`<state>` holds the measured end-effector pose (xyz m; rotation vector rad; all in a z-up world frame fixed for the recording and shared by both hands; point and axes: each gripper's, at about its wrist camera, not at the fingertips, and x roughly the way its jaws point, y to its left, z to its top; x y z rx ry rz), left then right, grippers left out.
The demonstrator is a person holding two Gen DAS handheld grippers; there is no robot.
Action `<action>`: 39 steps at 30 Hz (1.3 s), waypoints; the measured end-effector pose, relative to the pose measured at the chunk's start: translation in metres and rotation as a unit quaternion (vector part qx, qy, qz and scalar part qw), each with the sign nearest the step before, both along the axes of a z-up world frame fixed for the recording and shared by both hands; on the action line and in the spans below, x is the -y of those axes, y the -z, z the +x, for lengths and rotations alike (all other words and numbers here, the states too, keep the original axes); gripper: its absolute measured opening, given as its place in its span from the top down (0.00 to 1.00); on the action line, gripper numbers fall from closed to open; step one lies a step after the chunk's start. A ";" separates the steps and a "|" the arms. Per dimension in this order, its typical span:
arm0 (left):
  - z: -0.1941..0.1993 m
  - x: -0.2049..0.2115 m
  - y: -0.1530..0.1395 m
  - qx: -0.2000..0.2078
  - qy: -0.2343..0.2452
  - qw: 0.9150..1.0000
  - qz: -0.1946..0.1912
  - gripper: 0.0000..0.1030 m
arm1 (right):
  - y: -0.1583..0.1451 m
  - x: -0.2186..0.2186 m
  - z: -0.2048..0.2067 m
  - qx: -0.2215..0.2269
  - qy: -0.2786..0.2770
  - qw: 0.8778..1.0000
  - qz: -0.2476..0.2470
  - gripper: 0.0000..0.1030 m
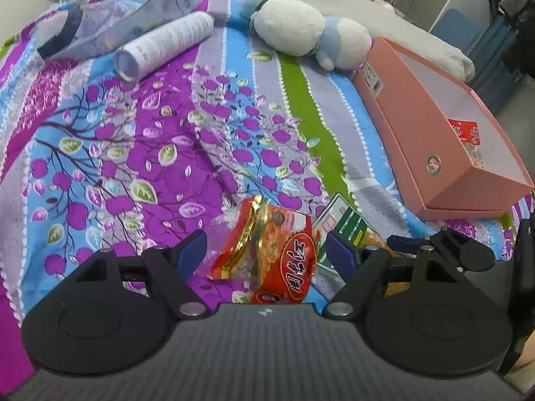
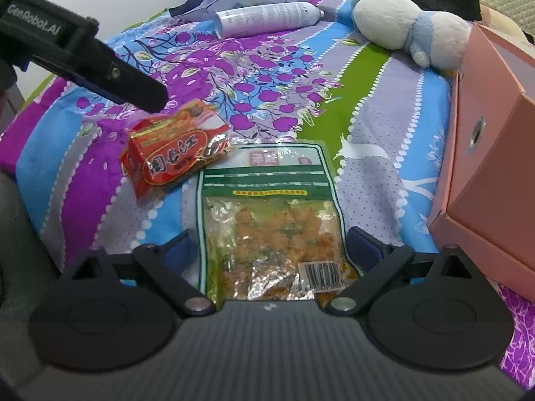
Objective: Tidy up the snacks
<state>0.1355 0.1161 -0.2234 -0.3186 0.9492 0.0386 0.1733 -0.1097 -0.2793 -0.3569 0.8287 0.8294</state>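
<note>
On the bed, between wide-spread jaws of the left gripper (image 1: 262, 254): the red pack (image 1: 274, 257), flat on the floral sheet (image 1: 160, 153), pads clear of it on both sides. Straddling the green bag (image 2: 271, 230) in the same way, the right gripper (image 2: 267, 250), jaws wide, nothing pinched. Both packs side by side, edges touching or overlapping near the red pack's crinkled end. Just to the right, the pink box (image 1: 431, 127), open-topped, with one red packet (image 1: 464, 132) already inside, apparently the place for the rest.

Likely trouble, as a judgement only:
- Thin, slippery film flat on soft cloth: pads closing may skate over it or pinch the sheet along with it.
- Overlapping edges: lifting one pack may drag the other.
- Two grippers close together: risk of knocking fingers during a simultaneous close.
- Tall near wall of the box: a low carry may catch the rim and push the box away.

Farther back and well apart: plush toy (image 1: 311, 33), white can (image 1: 164, 46).
</note>
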 end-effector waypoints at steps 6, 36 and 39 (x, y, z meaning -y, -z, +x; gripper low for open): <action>0.001 0.001 -0.001 0.003 0.008 1.000 -0.011 0.21 | -0.008 0.013 0.005 -0.012 0.046 0.998 0.032 0.37; -0.002 0.050 0.022 -0.007 0.095 0.993 0.072 0.27 | -0.023 0.056 -0.005 -0.028 0.180 0.979 0.089 0.55; 0.003 0.052 0.032 -0.018 0.095 0.990 0.102 0.31 | -0.022 0.056 -0.006 -0.028 0.179 0.980 0.087 0.55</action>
